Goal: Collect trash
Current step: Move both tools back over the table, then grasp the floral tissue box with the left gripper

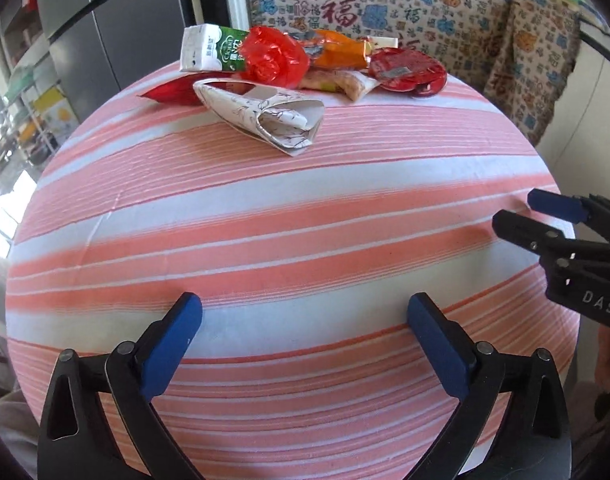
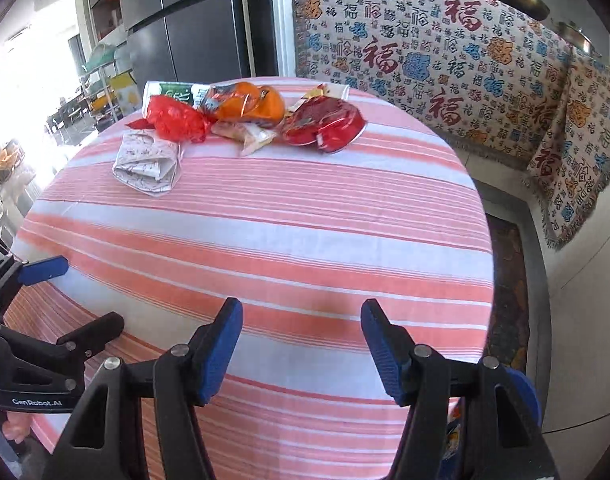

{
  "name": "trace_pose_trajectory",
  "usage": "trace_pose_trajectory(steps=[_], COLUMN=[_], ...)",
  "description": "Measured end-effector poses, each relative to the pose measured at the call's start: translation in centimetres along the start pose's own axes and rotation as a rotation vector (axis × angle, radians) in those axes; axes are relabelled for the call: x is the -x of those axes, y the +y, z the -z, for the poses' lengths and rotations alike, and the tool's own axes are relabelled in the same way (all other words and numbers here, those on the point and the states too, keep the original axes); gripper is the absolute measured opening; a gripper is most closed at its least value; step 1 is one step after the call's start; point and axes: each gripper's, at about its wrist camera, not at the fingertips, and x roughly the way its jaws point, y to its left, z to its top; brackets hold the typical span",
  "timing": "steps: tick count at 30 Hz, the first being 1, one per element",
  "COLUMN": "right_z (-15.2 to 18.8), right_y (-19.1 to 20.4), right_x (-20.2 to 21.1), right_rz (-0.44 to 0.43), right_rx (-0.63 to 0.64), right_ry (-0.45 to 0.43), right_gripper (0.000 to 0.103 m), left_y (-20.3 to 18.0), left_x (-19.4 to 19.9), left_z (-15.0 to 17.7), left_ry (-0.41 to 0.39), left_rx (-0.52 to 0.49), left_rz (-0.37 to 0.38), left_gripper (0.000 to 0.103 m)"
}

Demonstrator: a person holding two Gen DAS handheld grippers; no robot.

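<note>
Trash lies in a pile at the far side of a table with a pink and white striped cloth [image 1: 265, 208] [image 2: 265, 232]. Nearest is a crumpled white printed paper wrapper [image 1: 273, 118] [image 2: 147, 164]. Behind it are a red plastic bag [image 1: 275, 56] [image 2: 177, 120], a green and white carton [image 1: 211, 48] [image 2: 171, 94], an orange packet [image 1: 339, 54] [image 2: 249, 106], a pale snack wrapper [image 1: 339, 82] [image 2: 251, 134] and a red round lid [image 1: 409, 70] [image 2: 329, 124]. My left gripper [image 1: 305, 340] [image 2: 81, 292] hangs open over the near cloth, nothing between its pads. My right gripper [image 2: 301, 344] [image 1: 521, 210] is open and empty too.
A patterned cloth with red characters [image 1: 385, 4] [image 2: 445, 60] covers a bench behind the table and to its right. A dark grey cabinet [image 2: 193, 28] stands at the back left. Shelves with goods [image 1: 37, 112] stand at the far left. Floor [image 2: 577, 320] shows right of the table.
</note>
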Motion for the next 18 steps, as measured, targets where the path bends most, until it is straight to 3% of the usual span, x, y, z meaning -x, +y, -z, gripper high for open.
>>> trace_pose_trajectory(steps=[8, 14, 18], right_z=[-0.3, -0.3, -0.4], right_y=[0.4, 0.5, 0.6], right_x=[-1.5, -1.7, -1.8], right_rz=[0.010, 0.014, 0.016], right_rx=[0.001, 0.013, 0.011], right_ry=[0.022, 0.016, 0.010], right_gripper=[0.064, 0.065, 0.069], left_y=[1.1, 3.0, 3.5], left_x=[-1.3, -2.4, -5.4], left_z=[-2.4, -7.8, -10.6], left_ry=[0.025, -0.003, 0.039], left_rx=[0.031, 0.232, 0.277], left_rz=[0.006, 0.083, 0.052], left_gripper=[0.102, 0.102, 0.102])
